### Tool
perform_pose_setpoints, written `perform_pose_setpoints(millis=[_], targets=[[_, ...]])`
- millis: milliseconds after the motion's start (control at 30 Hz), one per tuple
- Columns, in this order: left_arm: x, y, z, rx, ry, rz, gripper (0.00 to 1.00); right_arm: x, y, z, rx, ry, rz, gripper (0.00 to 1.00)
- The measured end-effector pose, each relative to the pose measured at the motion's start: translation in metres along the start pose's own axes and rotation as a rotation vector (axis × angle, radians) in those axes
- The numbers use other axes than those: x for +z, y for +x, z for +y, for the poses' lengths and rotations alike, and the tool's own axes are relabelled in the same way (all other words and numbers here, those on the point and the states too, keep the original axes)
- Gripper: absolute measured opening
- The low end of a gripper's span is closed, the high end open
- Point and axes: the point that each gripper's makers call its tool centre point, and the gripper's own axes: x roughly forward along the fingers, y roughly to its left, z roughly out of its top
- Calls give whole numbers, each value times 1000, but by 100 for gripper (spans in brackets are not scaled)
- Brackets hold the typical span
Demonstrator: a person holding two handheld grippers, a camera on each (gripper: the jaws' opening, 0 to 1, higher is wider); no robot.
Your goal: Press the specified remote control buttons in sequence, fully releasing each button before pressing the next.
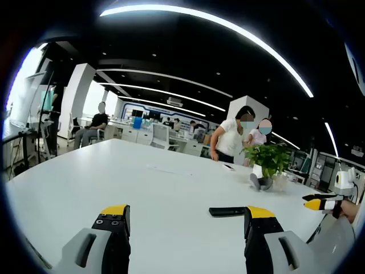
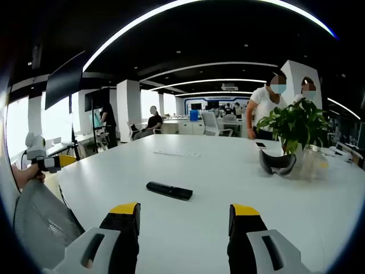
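White table (image 2: 228, 171) with black remote (image 2: 169, 190) lying untouched, well ahead of left gripper (image 1: 188, 220) and right gripper (image 2: 185, 217), both wide and empty, no press begun.

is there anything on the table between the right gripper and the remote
Nothing visible. In the right gripper view, the black remote lies flat on the white table, with only bare tabletop between it and the open right gripper. The potted plant stands well off to one side.
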Motion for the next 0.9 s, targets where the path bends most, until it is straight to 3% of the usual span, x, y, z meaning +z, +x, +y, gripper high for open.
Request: perform_pose_setpoints(millis=[667,900], targets=[[-3,-1,6,7,7,6,84,0,0,1,12,1,0,63],[1,-1,2,-12,-11,-7,83,2,2,16,81,9,-2,63]])
